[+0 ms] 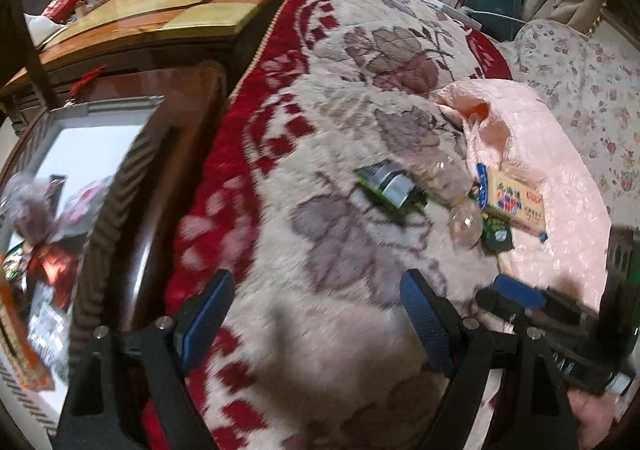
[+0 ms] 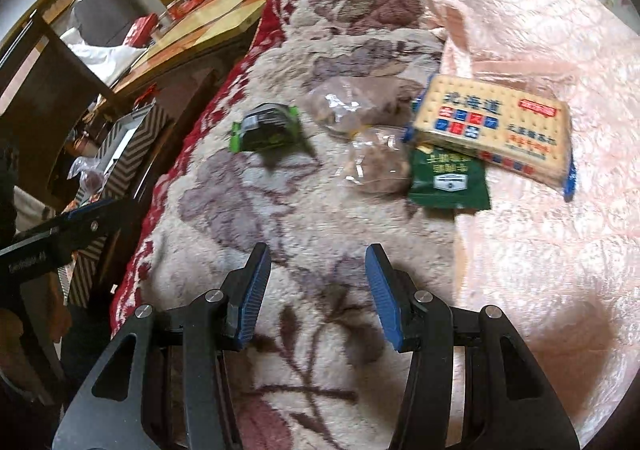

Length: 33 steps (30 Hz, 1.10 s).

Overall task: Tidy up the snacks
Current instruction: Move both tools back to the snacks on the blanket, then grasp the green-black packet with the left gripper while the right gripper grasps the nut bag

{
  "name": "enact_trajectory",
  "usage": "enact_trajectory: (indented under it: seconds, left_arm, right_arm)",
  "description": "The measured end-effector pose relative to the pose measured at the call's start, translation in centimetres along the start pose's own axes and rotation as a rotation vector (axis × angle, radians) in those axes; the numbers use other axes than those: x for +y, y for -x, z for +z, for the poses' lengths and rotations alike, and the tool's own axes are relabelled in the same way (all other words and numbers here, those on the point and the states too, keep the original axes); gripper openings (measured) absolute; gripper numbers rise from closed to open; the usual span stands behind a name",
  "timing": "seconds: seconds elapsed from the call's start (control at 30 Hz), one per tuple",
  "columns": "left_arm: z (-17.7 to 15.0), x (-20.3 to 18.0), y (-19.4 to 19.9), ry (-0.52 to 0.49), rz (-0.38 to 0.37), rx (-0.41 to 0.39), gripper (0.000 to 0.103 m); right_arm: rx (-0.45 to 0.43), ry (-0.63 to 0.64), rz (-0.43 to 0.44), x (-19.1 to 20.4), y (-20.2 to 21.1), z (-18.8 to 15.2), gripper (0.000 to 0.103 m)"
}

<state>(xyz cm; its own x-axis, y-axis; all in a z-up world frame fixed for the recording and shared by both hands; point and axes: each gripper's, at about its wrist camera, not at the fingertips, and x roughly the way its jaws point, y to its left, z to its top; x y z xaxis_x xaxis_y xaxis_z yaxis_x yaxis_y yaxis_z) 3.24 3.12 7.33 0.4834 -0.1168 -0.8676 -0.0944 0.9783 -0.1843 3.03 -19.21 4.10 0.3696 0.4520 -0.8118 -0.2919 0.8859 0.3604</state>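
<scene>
Snacks lie on a floral blanket (image 2: 280, 210): a green and black packet (image 2: 266, 128), two clear bags of brown treats (image 2: 378, 166), a dark green packet (image 2: 448, 180) and a yellow cracker pack (image 2: 494, 126). My right gripper (image 2: 316, 290) is open and empty, hovering just short of them. My left gripper (image 1: 316, 314) is open and empty above the blanket's left part. The same snacks show in the left wrist view: green packet (image 1: 390, 188), cracker pack (image 1: 514, 202). A striped box (image 1: 104, 210) at the left holds several snacks (image 1: 48, 258).
A pink plastic bag (image 2: 560, 230) covers the blanket's right side. The striped box (image 2: 120, 154) stands off the blanket's left edge by a dark chair (image 2: 48, 82). A wooden table (image 1: 168, 14) with red items stands behind. The right gripper shows in the left wrist view (image 1: 532, 306).
</scene>
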Motion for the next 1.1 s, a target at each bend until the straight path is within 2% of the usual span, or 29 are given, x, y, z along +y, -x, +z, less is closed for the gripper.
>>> enact_trajectory:
  seconds: [0.37,0.83,0.9,0.93,1.03,1.1]
  left_arm:
    - [4.3,-2.8,-4.1,0.062,-0.086,0.049,0.088]
    - [6.4,-4.4,-8.9,0.094,-0.087,0.112,0.088]
    - [6.2,-4.0,-9.2,0.091,-0.088,0.108,0.082]
    - [6.1,-3.8,-9.3,0.086,-0.094,0.107,0.07]
    - [5.9,-3.2,-9.6,0.065,-0.093,0.113,0.044]
    - [6.0,-2.6,-9.6,0.062,-0.097,0.106,0.039]
  right_arm:
    - [-0.012,-0.031,0.006,-2.1,0.2,0.4,0.052]
    - [-0.04,-0.019,0.005,-3.0,0.3,2.6,0.052]
    - [-0.048,0.0,-0.005,-2.8,0.3,3.4,0.052]
    - [-0.052,0.011,-0.006,-2.6,0.2,3.9,0.052]
    - [-0.056,0.031,-0.007,-2.2,-0.2,4.9,0.052]
    - [-0.054,0.038,-0.007,-2.0,-0.6,5.5,0.052]
